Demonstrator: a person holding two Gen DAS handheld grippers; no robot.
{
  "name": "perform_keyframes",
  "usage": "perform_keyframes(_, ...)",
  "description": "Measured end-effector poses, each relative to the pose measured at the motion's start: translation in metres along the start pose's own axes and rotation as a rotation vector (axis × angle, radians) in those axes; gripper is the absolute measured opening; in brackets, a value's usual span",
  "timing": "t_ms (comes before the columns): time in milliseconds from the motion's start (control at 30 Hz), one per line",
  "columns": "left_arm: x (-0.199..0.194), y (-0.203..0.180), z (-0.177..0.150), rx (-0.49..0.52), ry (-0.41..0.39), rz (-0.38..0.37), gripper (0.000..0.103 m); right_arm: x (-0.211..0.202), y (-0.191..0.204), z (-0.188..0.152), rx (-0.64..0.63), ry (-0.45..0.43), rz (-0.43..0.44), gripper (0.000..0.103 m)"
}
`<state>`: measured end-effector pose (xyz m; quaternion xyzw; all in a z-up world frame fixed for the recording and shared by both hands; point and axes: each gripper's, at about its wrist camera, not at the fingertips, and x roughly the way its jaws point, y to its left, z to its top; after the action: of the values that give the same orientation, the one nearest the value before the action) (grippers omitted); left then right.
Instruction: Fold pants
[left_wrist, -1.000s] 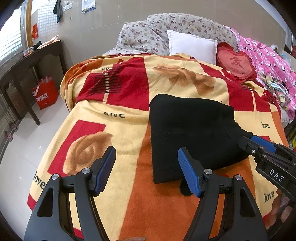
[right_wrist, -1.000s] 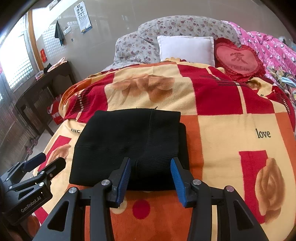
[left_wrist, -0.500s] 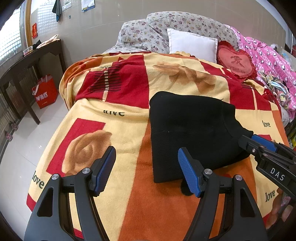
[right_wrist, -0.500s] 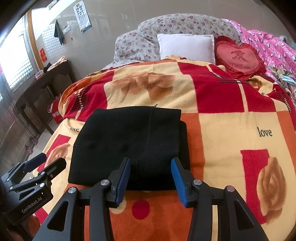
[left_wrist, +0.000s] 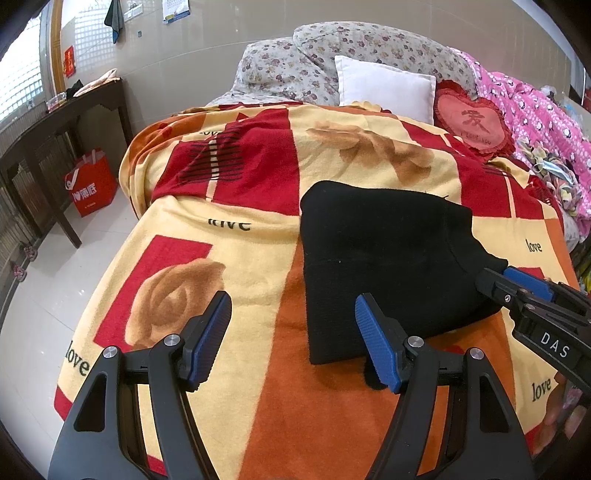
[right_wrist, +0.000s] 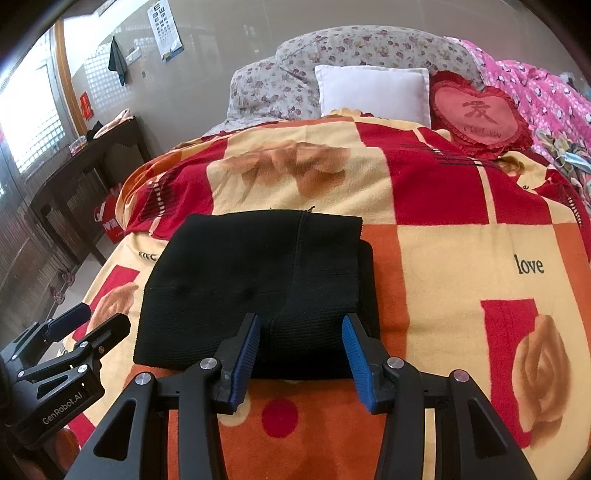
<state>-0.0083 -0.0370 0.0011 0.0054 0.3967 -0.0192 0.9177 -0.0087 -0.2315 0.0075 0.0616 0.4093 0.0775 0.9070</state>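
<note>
Between the right gripper's (right_wrist: 299, 354) half-open jaws, the folded black pants' (right_wrist: 255, 280) near edge is framed, ungripped; it should be pinched squarely while the left gripper (left_wrist: 291, 343), open, is kept clear.

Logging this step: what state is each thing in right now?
Black knit pants: folded into a compact stack, lying flat on the blanket.
Left gripper: open wide, nothing between its fingers.
Right gripper: part open over the pants' near edge, grip unclear.
Red-and-yellow rose-print fleece blanket: spread across the bed.
</note>
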Motion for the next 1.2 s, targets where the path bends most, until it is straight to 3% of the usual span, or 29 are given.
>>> perform_keyframes(1200,0.0039,0.0015,-0.0019,0.004,0.014,0.005,0.07,0.0019,0.0009,-0.0004,0.001,0.005,0.003,0.046)
